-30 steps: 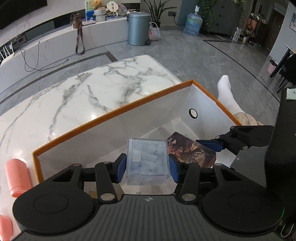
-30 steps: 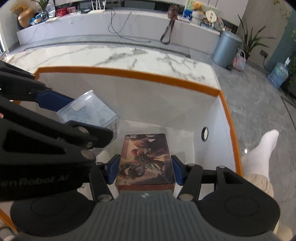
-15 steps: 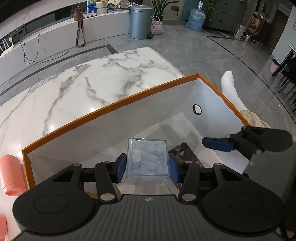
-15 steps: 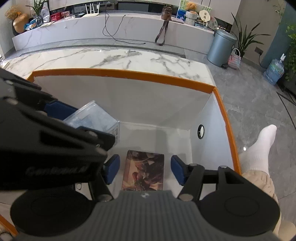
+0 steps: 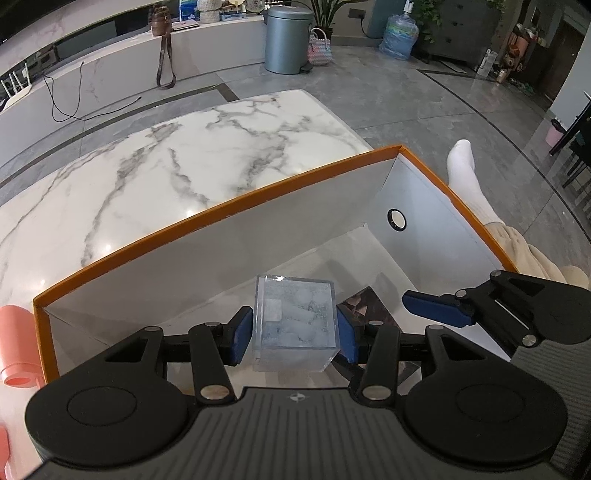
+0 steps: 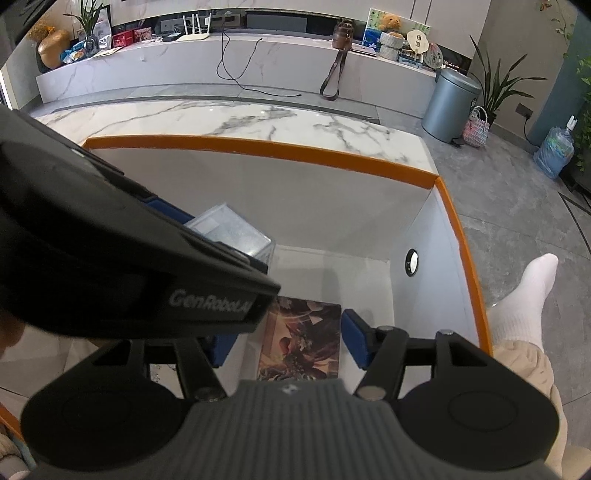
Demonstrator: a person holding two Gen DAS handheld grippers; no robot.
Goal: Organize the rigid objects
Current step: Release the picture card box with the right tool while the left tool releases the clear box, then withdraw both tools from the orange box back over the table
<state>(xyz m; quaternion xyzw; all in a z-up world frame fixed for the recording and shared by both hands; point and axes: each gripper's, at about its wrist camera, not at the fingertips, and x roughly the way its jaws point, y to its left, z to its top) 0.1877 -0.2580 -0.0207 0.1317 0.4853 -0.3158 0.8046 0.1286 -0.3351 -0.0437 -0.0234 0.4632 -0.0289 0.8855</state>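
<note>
While my left claw (image 5: 293,334) grips the clear plastic cube (image 5: 295,325) above the floor of the orange-rimmed box (image 5: 207,218), my right claw (image 6: 284,345) hangs released over the illustrated card box (image 6: 301,343) lying inside. I judge the claws, crowded together, could collide and knock the cube askew.

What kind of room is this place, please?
Probably a home living room: a marble table, a long low marble counter holding a teddy bear, and houseplants beside a pedal bin.
</note>
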